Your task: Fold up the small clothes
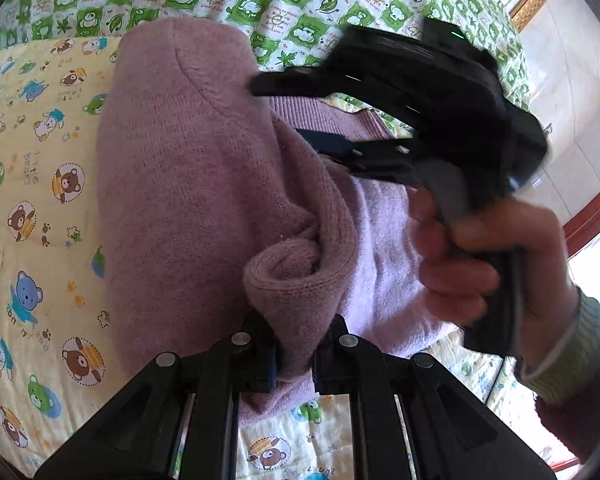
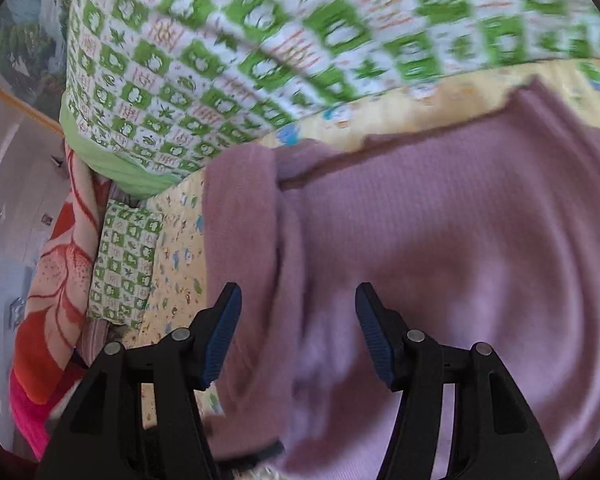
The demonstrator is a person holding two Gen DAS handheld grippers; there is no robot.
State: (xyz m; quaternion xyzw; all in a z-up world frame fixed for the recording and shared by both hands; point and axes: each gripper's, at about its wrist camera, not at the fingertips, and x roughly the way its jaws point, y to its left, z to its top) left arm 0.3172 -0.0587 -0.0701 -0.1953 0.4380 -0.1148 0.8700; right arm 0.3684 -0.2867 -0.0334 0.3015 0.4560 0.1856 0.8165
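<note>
One claw (image 1: 294, 364) pinches the pink sweater (image 1: 188, 184).

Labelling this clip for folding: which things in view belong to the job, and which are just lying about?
Job:
- pink sweater
- left gripper, shut on its cuff
- right gripper, open above it
- hand

Lying about:
- bear quilt underneath
- green quilt
- small green pillow
- orange blanket

Mauve knit sweater (image 1: 188, 184) lies partly folded, cuff rolled.
</note>
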